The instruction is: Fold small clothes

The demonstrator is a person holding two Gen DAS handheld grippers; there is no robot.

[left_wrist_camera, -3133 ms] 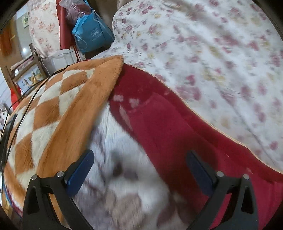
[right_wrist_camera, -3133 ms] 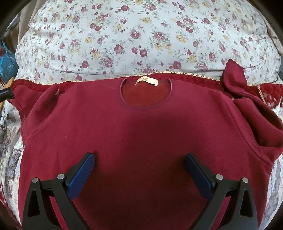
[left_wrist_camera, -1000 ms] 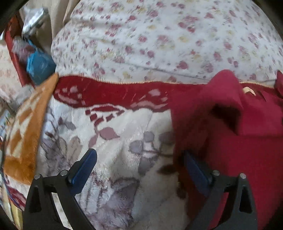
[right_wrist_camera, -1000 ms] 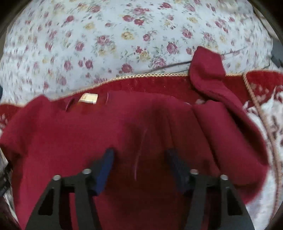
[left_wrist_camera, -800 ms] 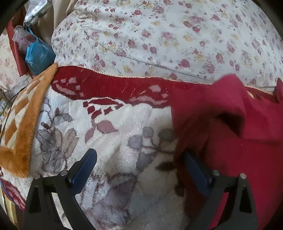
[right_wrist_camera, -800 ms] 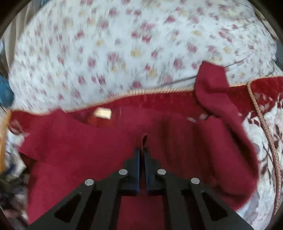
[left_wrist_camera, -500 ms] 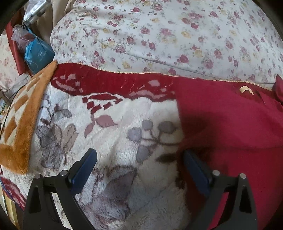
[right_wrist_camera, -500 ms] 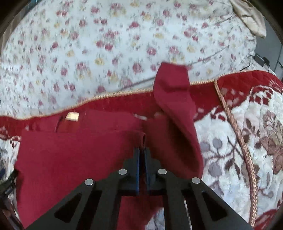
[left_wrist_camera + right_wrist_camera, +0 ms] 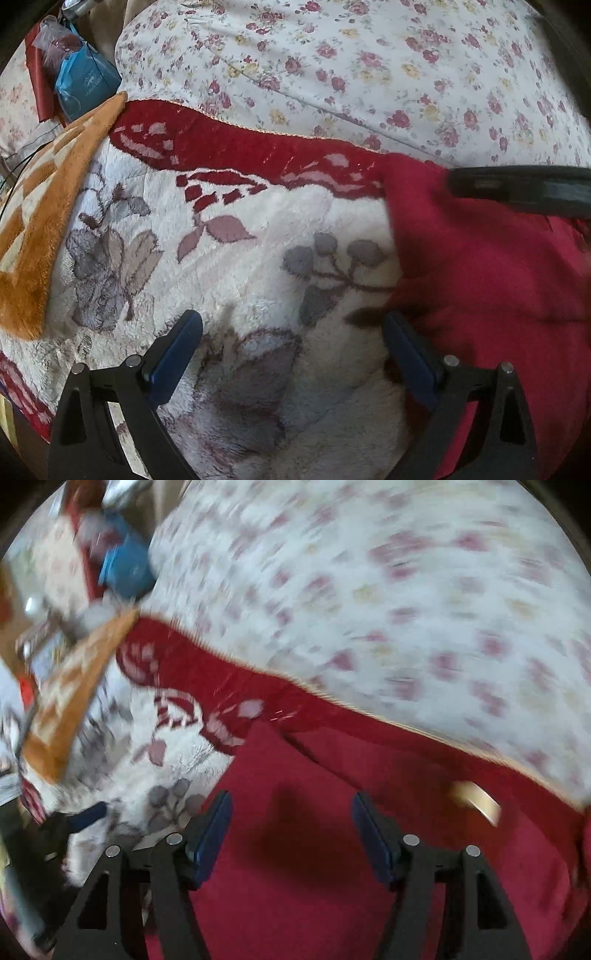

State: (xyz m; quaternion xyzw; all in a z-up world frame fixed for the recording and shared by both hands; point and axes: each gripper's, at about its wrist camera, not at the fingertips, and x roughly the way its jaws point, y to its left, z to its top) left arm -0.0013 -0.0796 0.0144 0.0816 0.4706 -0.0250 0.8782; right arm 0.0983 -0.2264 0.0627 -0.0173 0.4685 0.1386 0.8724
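Orange blanket (image 9: 33,229): a thick plush piece with a cream check pattern is seen lying over the bed's left edge.
Fleece blanket (image 9: 258,229): a shaggy white pile with grey leaves and berries and a dark red border is spread over the bed, beside the orange one.
Left gripper (image 9: 291,354): its blue-padded jaws are held wide apart above the fleece blanket, with nothing between them; the right-hand pad is seen just beside the sweater's edge, and contact cannot be told.
Red sweater (image 9: 491,280): a soft, matte dark red knit is laid flat on the right part of the fleece blanket, its left edge straight and its top reaching the blanket's red border; a tan neck label (image 9: 476,801) is shown in the right wrist view.
Right gripper (image 9: 290,827): its jaws have just been opening and are set apart over the sweater, with no cloth pinched between the pads; the view is blurred.
Floral quilt (image 9: 369,62): a smooth white cotton printed with small red and yellow roses is seen along the bed's far side.
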